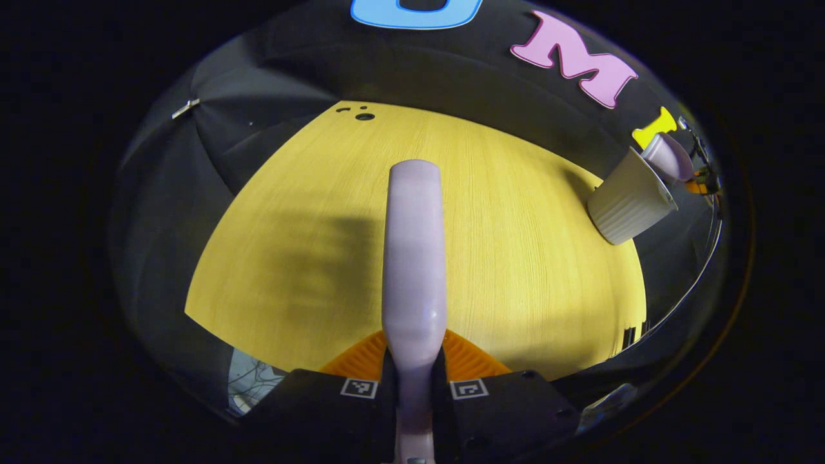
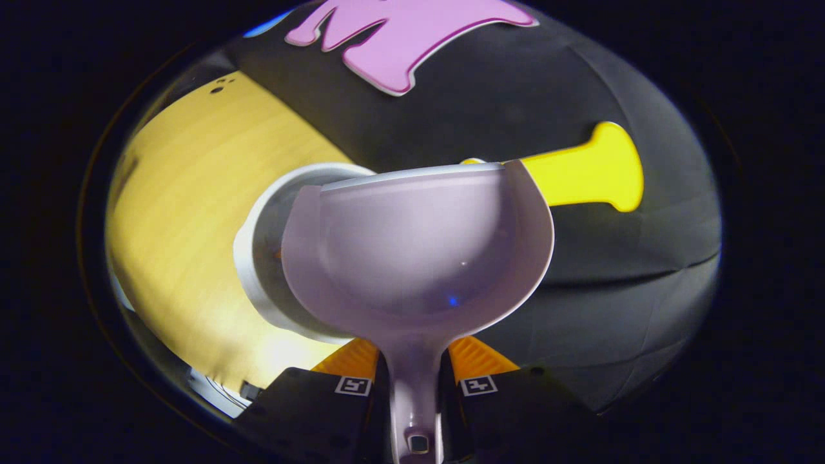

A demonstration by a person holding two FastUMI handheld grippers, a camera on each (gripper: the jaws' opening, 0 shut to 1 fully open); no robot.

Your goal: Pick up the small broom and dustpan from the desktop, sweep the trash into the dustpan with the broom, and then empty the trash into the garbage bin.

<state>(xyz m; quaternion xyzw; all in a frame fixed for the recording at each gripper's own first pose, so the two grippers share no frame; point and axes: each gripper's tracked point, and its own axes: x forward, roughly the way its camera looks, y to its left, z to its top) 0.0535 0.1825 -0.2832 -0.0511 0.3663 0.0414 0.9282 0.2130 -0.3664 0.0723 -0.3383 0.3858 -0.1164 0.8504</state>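
In the left gripper view my left gripper is shut on the lilac broom, which points straight ahead over the yellow table. At the far right stands the white ribbed garbage bin, with the lilac dustpan tilted at its mouth. In the right gripper view my right gripper is shut on the handle of the dustpan. The pan's open front hangs over the mouth of the bin. No trash shows inside the pan.
The tabletop runs left of the bin and ends at the black cloth wall behind. A small dark cable hole sits at the table's far edge. The bin stands close to the table's right edge.
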